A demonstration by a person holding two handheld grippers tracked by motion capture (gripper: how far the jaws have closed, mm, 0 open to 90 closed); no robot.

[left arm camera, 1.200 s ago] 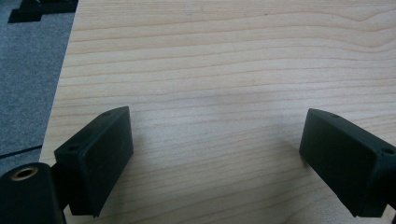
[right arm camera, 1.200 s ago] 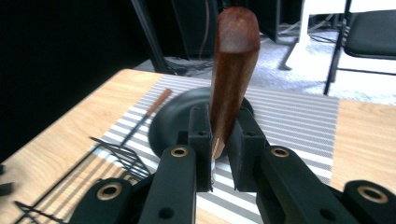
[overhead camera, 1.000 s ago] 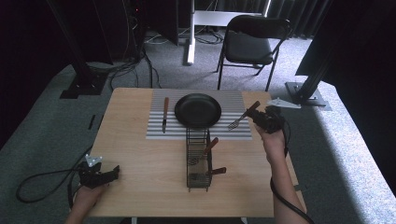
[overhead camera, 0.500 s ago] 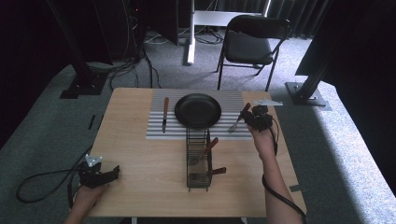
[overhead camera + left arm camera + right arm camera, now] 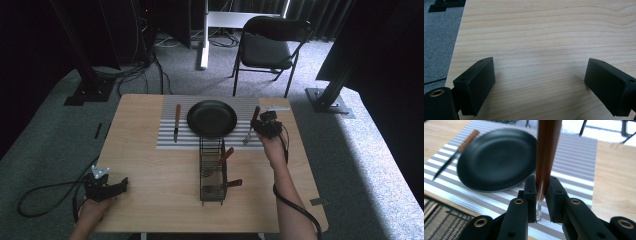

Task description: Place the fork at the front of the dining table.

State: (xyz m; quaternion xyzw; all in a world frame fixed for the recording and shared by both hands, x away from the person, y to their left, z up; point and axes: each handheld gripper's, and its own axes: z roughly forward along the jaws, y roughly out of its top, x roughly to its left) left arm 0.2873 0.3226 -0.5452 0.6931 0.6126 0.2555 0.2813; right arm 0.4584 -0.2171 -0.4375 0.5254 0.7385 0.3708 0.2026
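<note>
My right gripper (image 5: 260, 126) pinches a wooden-handled fork (image 5: 251, 127) over the striped placemat (image 5: 169, 141), right of the black plate (image 5: 211, 118) at frame centre, while my left gripper (image 5: 111, 188) rests wide-jawed at lower left.

The table (image 5: 150, 165) is pale wood with visible grain, smooth and matt; the plate (image 5: 496, 157) is black with a soft sheen; the placemat (image 5: 579, 162) looks woven, striped grey and white; the fork (image 5: 547, 152) has a glossy brown wooden handle; the rack (image 5: 212, 170) is dark wire; the 2 jaws of the left gripper (image 5: 539, 85) are matt black plastic.
</note>
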